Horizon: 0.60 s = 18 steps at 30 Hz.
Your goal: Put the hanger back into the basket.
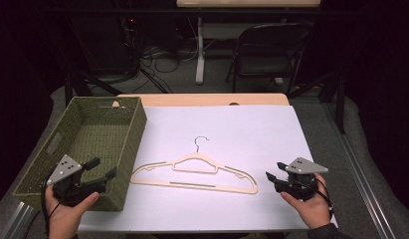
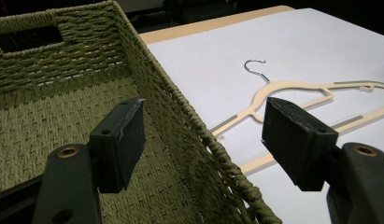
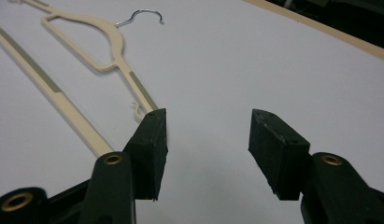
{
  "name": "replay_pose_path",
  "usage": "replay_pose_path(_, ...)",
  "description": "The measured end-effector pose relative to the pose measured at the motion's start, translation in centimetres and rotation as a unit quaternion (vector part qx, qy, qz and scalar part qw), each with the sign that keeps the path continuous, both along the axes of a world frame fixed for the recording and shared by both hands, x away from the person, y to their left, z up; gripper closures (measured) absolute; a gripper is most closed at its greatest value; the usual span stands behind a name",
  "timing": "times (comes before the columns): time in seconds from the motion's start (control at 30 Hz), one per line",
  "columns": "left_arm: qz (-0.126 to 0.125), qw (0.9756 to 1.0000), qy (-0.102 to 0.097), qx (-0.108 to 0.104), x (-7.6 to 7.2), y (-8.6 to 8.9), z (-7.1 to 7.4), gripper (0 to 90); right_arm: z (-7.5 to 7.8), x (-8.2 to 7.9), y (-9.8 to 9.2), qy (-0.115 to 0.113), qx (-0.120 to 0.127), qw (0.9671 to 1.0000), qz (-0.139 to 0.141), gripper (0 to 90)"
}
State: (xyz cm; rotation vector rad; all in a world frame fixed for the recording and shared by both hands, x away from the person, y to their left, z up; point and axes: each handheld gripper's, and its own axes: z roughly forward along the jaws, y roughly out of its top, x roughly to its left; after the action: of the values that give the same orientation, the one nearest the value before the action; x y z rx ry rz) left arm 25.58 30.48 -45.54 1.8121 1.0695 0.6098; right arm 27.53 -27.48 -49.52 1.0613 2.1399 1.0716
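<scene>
Looking from the high view, the hanger [image 1: 194, 173] lies flat between my left gripper [image 1: 103, 168] and right gripper [image 1: 272, 171], right of the basket [image 1: 52, 172]. In both gripper views my 2 jaw pairs stand apart, empty. The thin hanger could slip from a shallow pinch.

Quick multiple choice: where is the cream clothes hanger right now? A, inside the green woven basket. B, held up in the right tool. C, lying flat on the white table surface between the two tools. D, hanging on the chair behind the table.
C: the hanger lies flat on the white table surface, beside the basket, with both open tools apart from it.
</scene>
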Motion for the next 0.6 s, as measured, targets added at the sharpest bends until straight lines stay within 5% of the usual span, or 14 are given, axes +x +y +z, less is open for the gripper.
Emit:
replay_pose_path(0.23, 0.001, 1.0000, -0.004, -0.003, -0.1, 0.0, 0.3, 29.9, 3.0, 1.5, 2.4, 0.015, -0.038, 0.9978, 0.051, 45.4)
replay_pose_path(0.6, -0.001, 1.0000, -0.001, -0.005, 0.1, -0.1, 0.2, 30.0, 5.7, 3.8, 5.8, 0.040, -0.065, 0.9932, 0.087, 45.8)
